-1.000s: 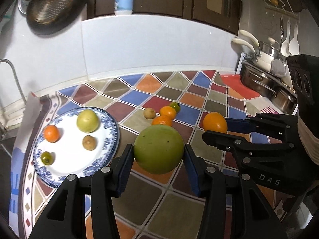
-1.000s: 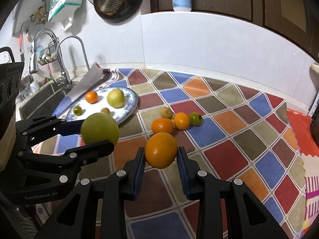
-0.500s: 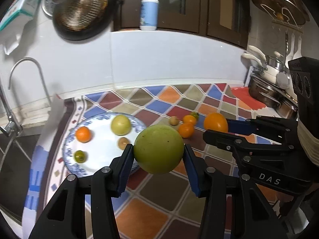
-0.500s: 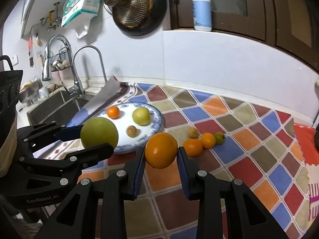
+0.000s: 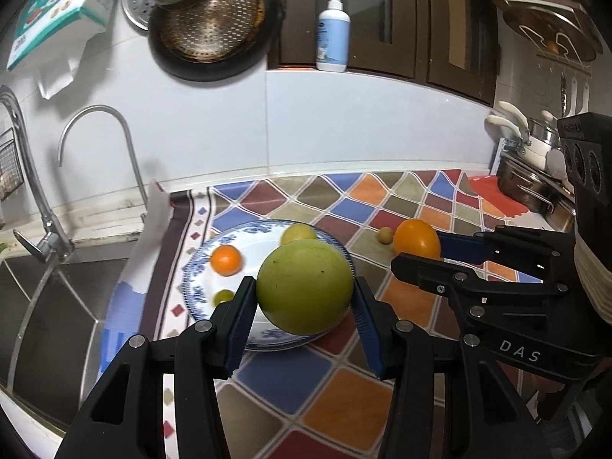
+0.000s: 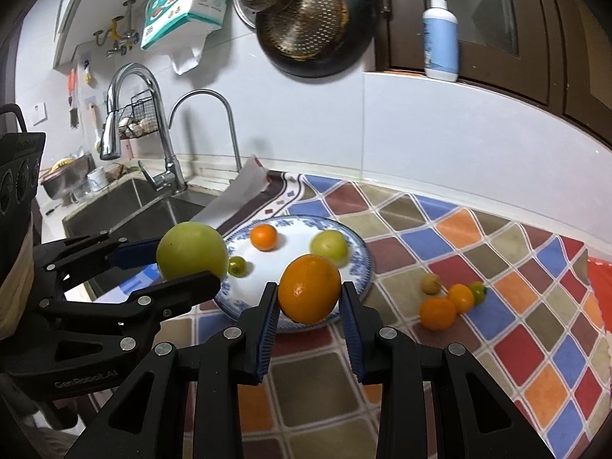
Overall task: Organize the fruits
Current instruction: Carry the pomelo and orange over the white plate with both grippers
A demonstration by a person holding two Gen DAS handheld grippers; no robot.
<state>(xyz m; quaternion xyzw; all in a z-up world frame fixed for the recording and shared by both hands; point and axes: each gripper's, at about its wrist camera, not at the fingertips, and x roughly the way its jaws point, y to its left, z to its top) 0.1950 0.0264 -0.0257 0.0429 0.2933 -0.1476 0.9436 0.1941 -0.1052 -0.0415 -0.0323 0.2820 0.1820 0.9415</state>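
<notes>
My left gripper (image 5: 304, 298) is shut on a large green apple (image 5: 304, 287), held in the air over the near right part of the blue-and-white plate (image 5: 199, 264). My right gripper (image 6: 309, 298) is shut on an orange (image 6: 309, 288), held above the plate's near rim (image 6: 365, 264). On the plate lie a small orange (image 6: 263, 237), a yellow-green fruit (image 6: 329, 244) and a small green fruit (image 6: 237, 266). To the right, on the chequered cloth (image 6: 497, 267), lie two small oranges (image 6: 438, 313), a tan fruit (image 6: 431, 284) and a small green fruit (image 6: 478, 291).
A sink (image 6: 126, 210) with two taps (image 6: 160, 145) lies left of the plate. A white wall (image 5: 344, 122) closes the back. Pots (image 5: 528, 179) stand at the far right. A pan and strainer (image 6: 313, 26) hang above.
Both grippers have moved left and back with their fruits, from over the loose fruits to over the plate. Both stayed shut.
</notes>
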